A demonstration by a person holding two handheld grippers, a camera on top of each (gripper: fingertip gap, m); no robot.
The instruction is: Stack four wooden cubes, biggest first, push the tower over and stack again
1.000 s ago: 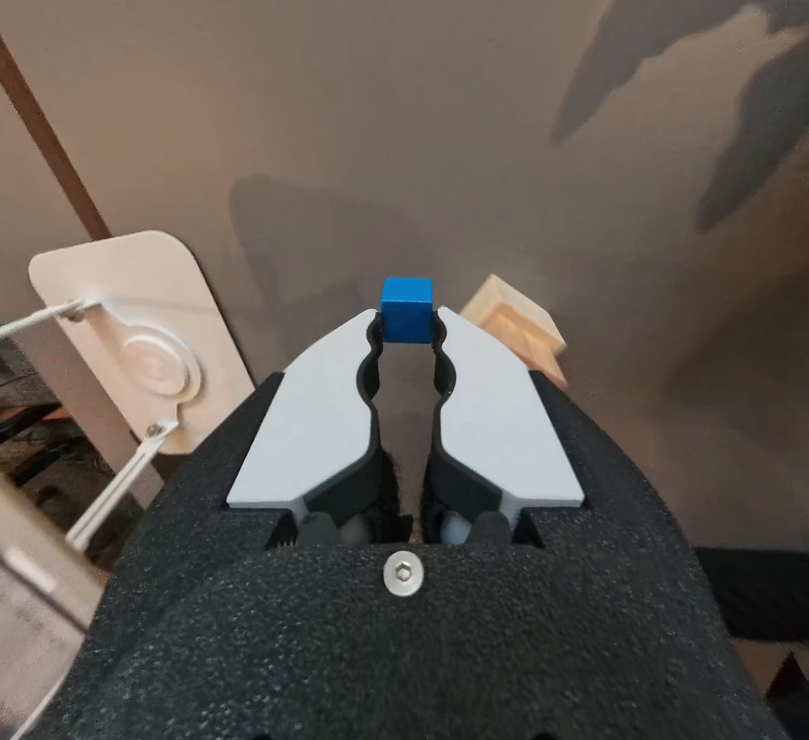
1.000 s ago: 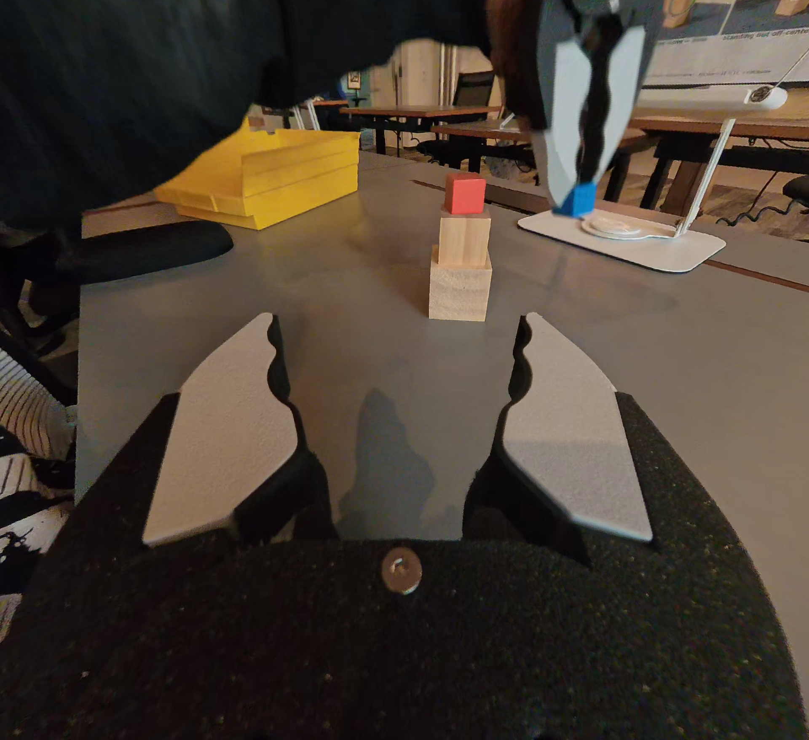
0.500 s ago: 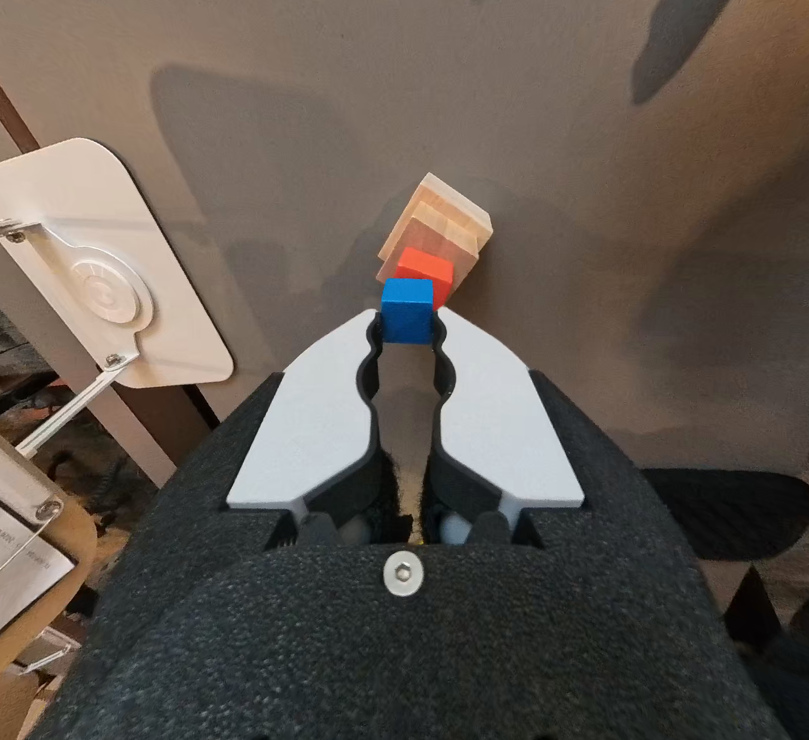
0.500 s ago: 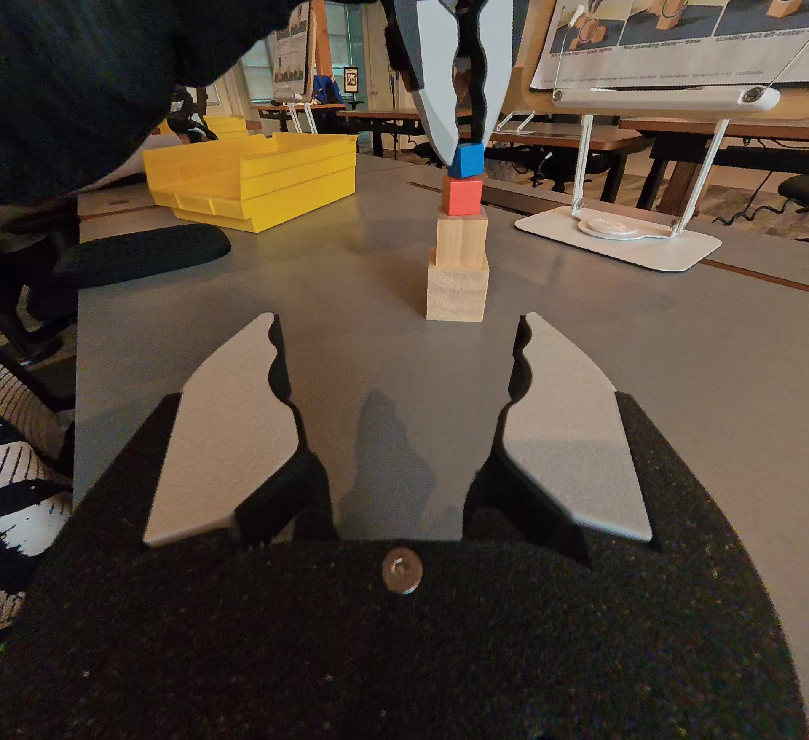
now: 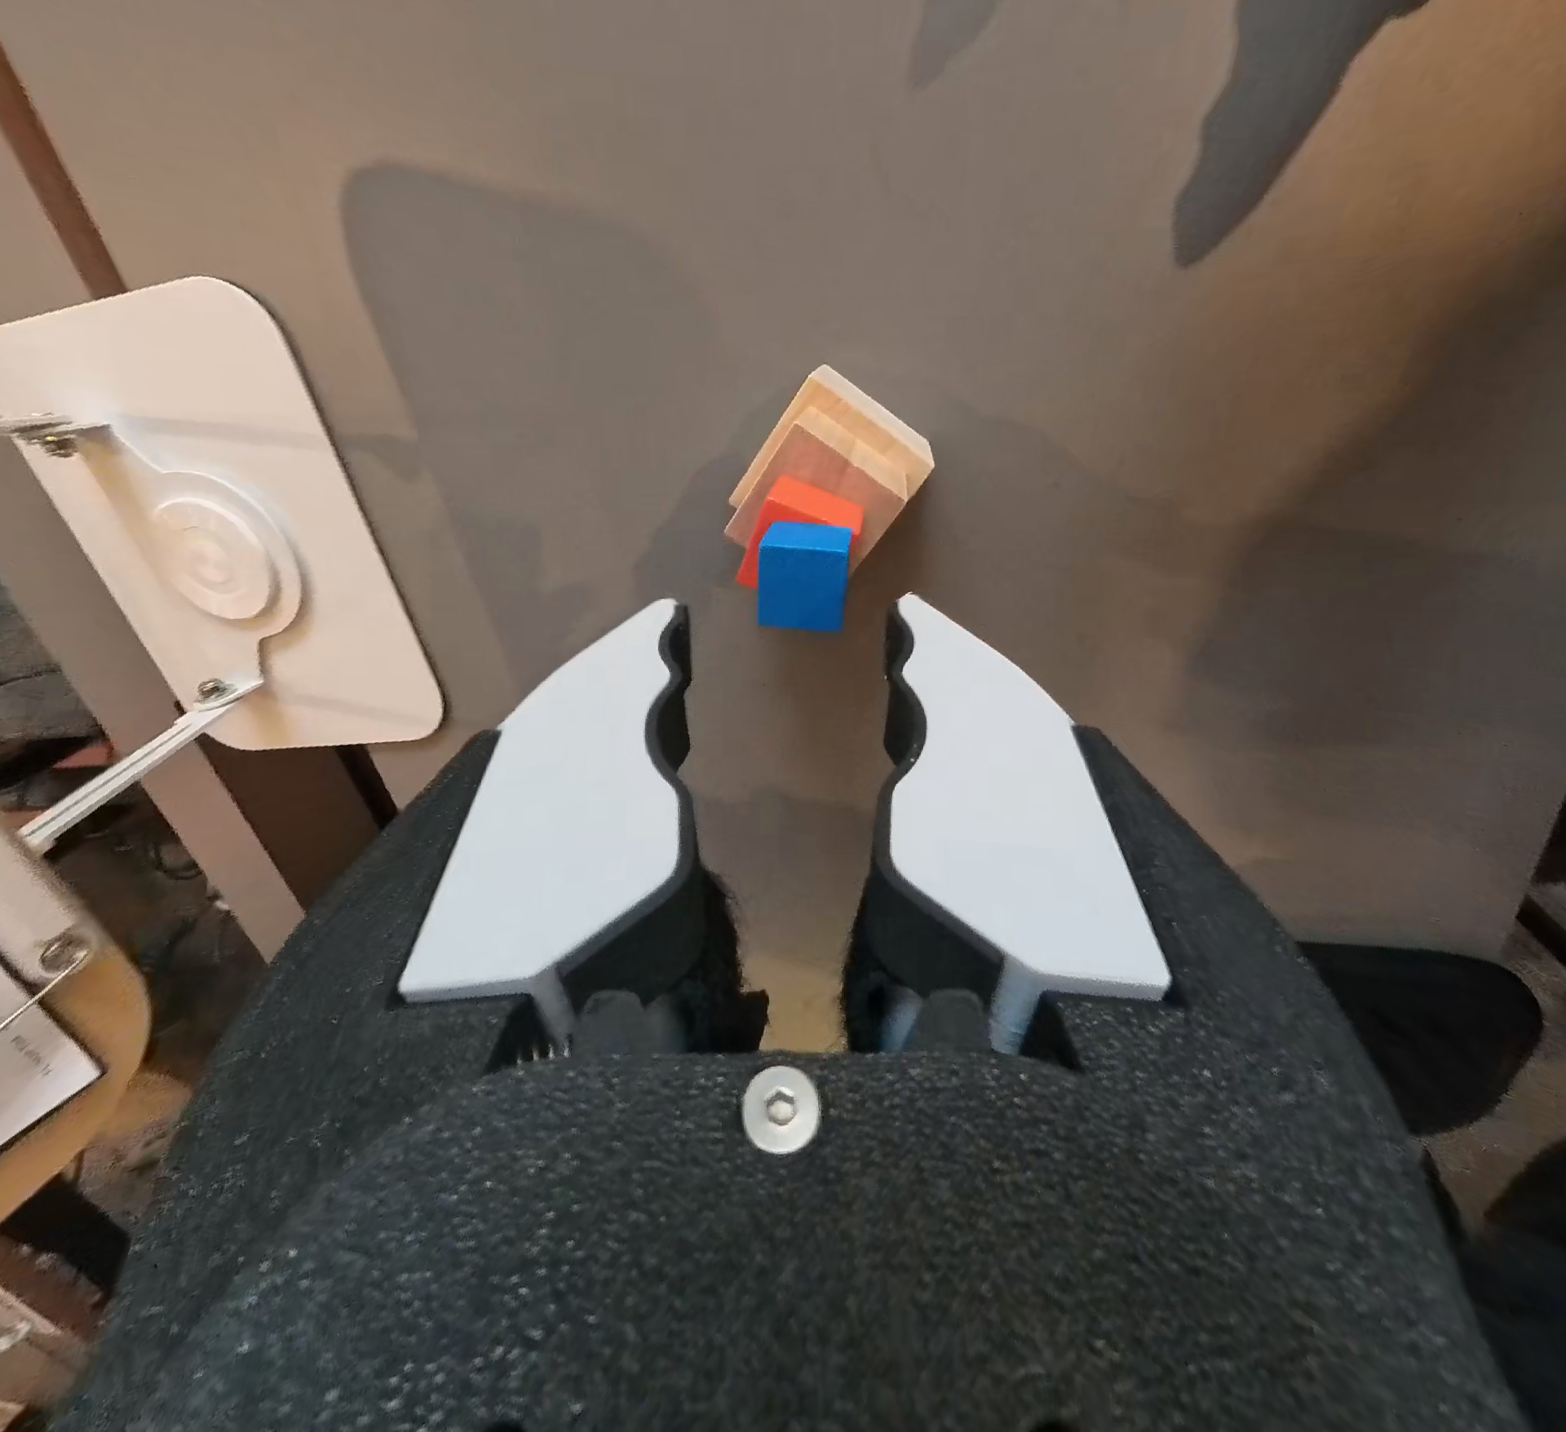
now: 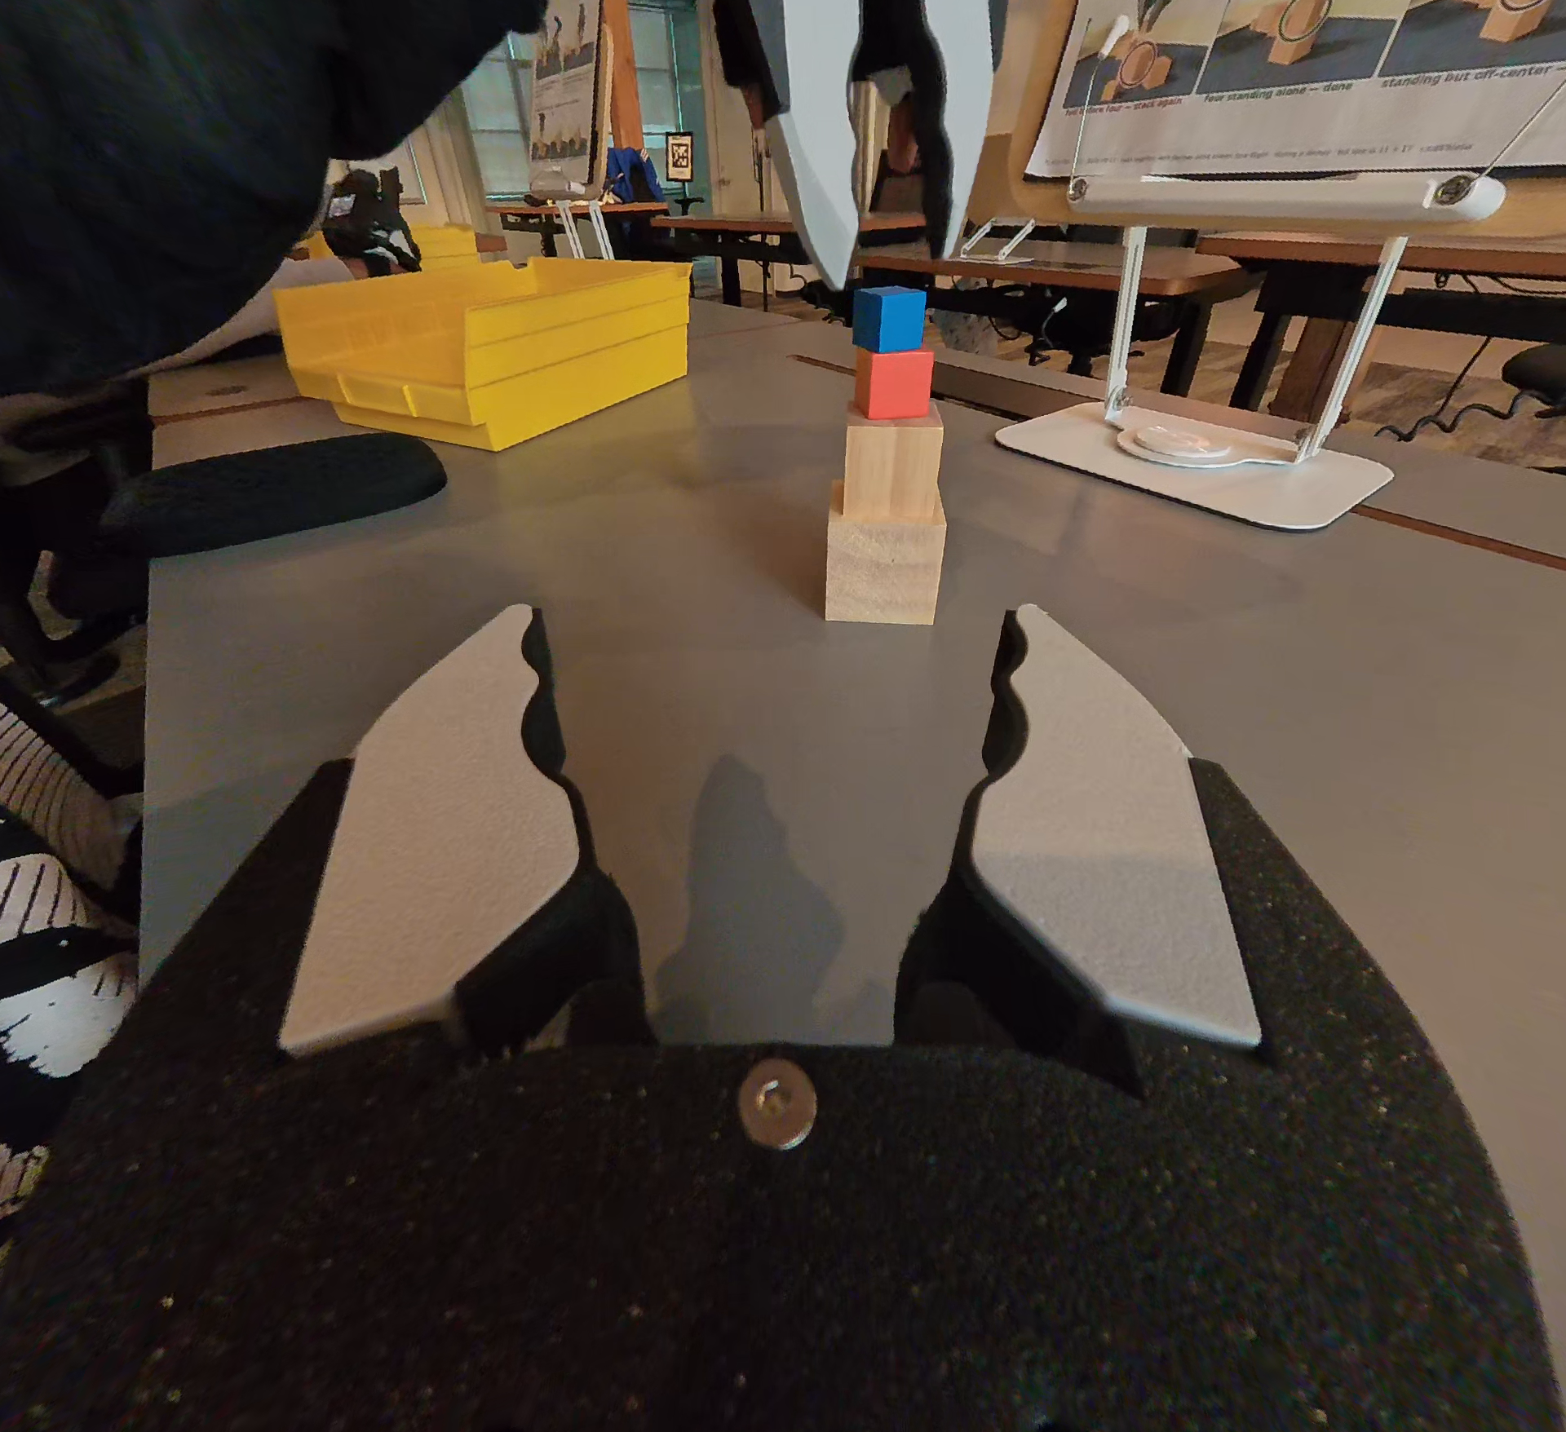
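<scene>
The small blue wooden cube [image 6: 888, 319] has just been released onto the red wooden cube [image 6: 893, 383], completing the four-cube tower, with the left gripper [image 5: 785, 624] now parted above it and the right gripper [image 6: 767, 624] held wide.

Four cubes [image 6: 885, 552], two grippers [image 6: 775, 612], perhaps two yellow bins [image 6: 508, 358].

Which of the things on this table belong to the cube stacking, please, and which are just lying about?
Part of the job:
- blue cube, top
- red cube
- smaller plain wooden cube
- biggest plain wooden cube, bottom
- left tool, open above the tower
- right tool, open, away from the tower

Lying about:
- yellow bins
- white stand holding an instruction sheet
</scene>
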